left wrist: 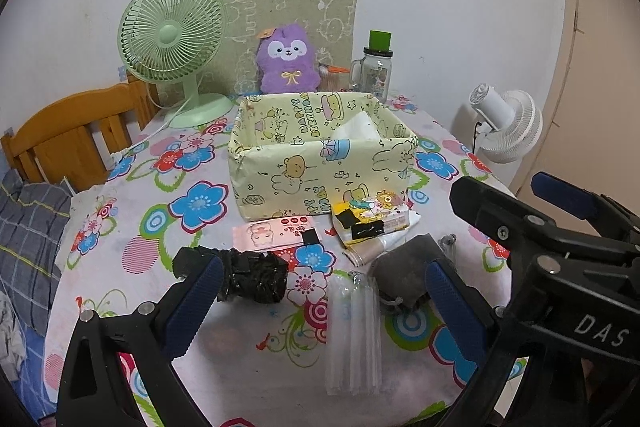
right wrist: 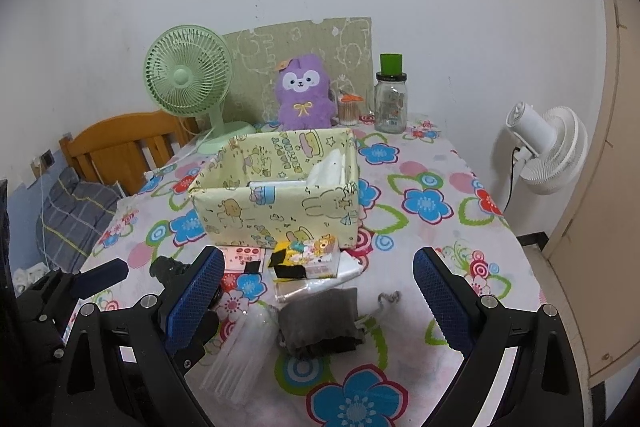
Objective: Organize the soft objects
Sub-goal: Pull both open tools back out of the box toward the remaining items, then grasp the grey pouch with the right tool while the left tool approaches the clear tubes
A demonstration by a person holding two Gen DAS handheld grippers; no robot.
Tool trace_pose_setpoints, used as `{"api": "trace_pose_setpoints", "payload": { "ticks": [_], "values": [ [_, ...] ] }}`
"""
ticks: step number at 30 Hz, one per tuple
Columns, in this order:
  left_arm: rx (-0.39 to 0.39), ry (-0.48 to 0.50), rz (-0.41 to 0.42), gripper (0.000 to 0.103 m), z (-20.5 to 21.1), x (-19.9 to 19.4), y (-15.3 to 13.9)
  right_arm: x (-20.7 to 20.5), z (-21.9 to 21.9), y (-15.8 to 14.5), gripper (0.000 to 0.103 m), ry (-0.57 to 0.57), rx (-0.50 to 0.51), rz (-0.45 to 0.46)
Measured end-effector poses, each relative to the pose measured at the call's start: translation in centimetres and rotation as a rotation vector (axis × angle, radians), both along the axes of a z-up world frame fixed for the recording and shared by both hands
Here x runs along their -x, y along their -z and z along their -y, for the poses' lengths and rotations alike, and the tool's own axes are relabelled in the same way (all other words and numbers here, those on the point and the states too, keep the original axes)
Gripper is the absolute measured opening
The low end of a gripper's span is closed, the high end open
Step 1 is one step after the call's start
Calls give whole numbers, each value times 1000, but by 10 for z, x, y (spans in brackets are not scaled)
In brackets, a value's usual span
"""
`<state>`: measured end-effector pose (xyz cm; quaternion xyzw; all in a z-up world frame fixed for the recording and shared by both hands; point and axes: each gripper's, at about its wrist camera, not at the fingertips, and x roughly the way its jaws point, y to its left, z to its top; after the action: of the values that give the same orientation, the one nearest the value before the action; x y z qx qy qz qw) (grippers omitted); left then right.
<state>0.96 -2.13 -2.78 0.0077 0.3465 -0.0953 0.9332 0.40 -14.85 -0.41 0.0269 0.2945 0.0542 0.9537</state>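
Left gripper [left wrist: 320,301] hovering low over the flowered tablecloth [left wrist: 132,227], jaws spread wide, gripping nothing. Right gripper [right wrist: 318,287] doing the same, jaws wide apart, holding nothing; also showing at 3 o'clock in the left wrist view.

Soft items lying loose in front of the yellow cartoon-print box [left wrist: 320,167], seen from the left wrist:
- black crinkled plastic bundle [left wrist: 256,277] sitting at 9 o'clock of the gap, just beside the left finger pad [left wrist: 200,297]
- clear plastic sleeve pack [left wrist: 354,331] lying at 6 o'clock, between the fingers
- grey drawstring pouch [left wrist: 404,267] resting at 3 o'clock, just beside the right finger pad, touching the sleeve pack
- pink wet-wipe packet [left wrist: 276,233] lying flat at 11 o'clock, near the box front
- cartoon tissue pack [left wrist: 372,217] with black tape patches leaning at 1 o'clock against the box front, sitting on a white plastic bag

Box standing open at 12 o'clock, white tissue [left wrist: 356,129] poking up inside at its right side.

Behind the box: green desk fan [left wrist: 172,39] at 10 o'clock, purple plush [left wrist: 288,61] at 12 o'clock, glass jar with green lid [left wrist: 378,67] at 1 o'clock. White clip fan [left wrist: 508,125] off the table at 2 o'clock. Wooden chair back [left wrist: 68,139] at 9 o'clock.

From the right wrist: pouch [right wrist: 320,319] lying dead centre between the fingers, sleeve pack [right wrist: 244,359] at 8 o'clock.
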Motion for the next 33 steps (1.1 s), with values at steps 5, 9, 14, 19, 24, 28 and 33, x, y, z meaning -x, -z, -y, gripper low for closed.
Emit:
{"api": "trace_pose_setpoints", "payload": {
  "ticks": [5,9,14,19,24,28,33],
  "values": [
    [0,-3,-13,102,0,0,11,1,-1,9,97,9,16,10],
    [-10,0,-31,102,3,-3,22,3,0,17,97,12,12,20],
    [-14,-2,-57,102,4,-7,35,-1,4,29,97,25,11,12],
    [-17,4,-89,102,7,-14,47,-7,8,42,97,28,11,-13],
    [-26,22,-124,99,12,-19,59,-13,13,56,97,56,16,-39],
    [-36,32,-141,99,15,-23,65,-17,18,65,97,72,17,-62],
    [-49,44,-164,96,19,-28,74,-20,20,74,97,75,17,-83]
  ]
}}
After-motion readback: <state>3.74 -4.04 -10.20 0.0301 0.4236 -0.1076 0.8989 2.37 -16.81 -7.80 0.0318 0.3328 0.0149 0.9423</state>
